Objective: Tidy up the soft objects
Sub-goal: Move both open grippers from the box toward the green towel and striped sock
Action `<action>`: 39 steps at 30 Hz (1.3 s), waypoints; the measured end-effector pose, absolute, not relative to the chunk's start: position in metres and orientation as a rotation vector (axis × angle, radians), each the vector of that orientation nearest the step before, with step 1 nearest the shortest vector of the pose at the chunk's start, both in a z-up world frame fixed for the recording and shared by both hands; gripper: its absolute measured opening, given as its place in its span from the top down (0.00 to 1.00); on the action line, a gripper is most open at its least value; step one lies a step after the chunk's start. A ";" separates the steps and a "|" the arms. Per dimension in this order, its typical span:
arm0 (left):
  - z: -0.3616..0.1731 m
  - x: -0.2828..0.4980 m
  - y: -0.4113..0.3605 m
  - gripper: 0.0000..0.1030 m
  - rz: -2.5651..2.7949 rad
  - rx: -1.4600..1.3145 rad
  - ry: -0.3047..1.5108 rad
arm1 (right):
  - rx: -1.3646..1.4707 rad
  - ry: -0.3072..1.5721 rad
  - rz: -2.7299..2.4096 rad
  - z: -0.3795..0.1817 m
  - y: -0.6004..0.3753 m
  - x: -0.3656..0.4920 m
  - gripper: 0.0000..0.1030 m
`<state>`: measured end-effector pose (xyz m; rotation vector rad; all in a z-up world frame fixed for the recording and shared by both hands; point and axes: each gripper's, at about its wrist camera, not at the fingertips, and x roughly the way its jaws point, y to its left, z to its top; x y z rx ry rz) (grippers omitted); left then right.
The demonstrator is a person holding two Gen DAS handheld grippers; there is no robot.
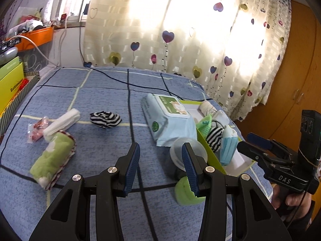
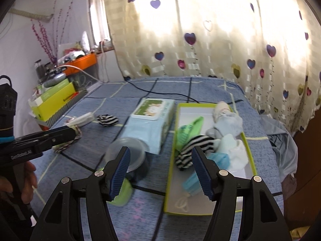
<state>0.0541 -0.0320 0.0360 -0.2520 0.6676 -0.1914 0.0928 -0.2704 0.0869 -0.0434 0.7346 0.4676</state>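
- Both wide apart and holding nothing: left claw (image 1: 160, 167), right claw (image 2: 160, 169).
- Close by on the bed (image 1: 100, 92): green rolled towel (image 1: 53, 157), soft and light, best pinched across its middle.
- Farther: striped sock (image 1: 105, 119), limp, grabbed at the bunched top.
- Green box (image 2: 170, 160) to the right, holding another striped sock (image 2: 192, 148), blue mask (image 2: 217, 159), white cloths.

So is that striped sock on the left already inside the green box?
No, this striped sock lies loose on the blue bedspread, well left of the green box, which holds a different striped sock.
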 end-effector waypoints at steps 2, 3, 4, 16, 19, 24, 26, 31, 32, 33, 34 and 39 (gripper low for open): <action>0.036 0.051 -0.028 0.57 -0.185 -0.252 0.667 | -0.047 0.736 0.486 0.087 -0.262 0.090 0.38; 0.035 0.049 -0.027 0.57 -0.182 -0.251 0.667 | -0.049 0.739 0.498 0.086 -0.257 0.089 0.38; 0.036 0.047 -0.026 0.57 -0.175 -0.250 0.665 | -0.049 0.741 0.506 0.086 -0.254 0.088 0.38; 0.029 0.042 -0.009 0.57 -0.115 -0.255 0.679 | -0.063 0.757 0.598 0.082 -0.220 0.083 0.38; 0.029 0.042 -0.006 0.57 -0.113 -0.251 0.676 | -0.067 0.760 0.607 0.081 -0.213 0.085 0.38; 0.026 0.042 0.003 0.57 -0.112 -0.265 0.681 | -0.080 0.764 0.626 0.082 -0.203 0.086 0.38; 0.024 0.041 0.009 0.57 -0.104 -0.267 0.682 | -0.086 0.767 0.633 0.081 -0.200 0.086 0.38; 0.017 0.039 0.029 0.57 -0.066 -0.278 0.693 | -0.098 0.774 0.647 0.079 -0.189 0.085 0.38; 0.016 0.039 0.034 0.57 -0.061 -0.286 0.694 | -0.100 0.775 0.652 0.079 -0.187 0.085 0.38; 0.015 0.038 0.037 0.57 -0.059 -0.291 0.694 | -0.103 0.777 0.656 0.078 -0.184 0.085 0.38; 0.014 0.038 0.043 0.57 -0.048 -0.295 0.693 | -0.106 0.779 0.661 0.077 -0.181 0.085 0.38; 0.010 0.039 0.066 0.57 -0.011 -0.294 0.703 | -0.123 0.783 0.685 0.077 -0.167 0.086 0.38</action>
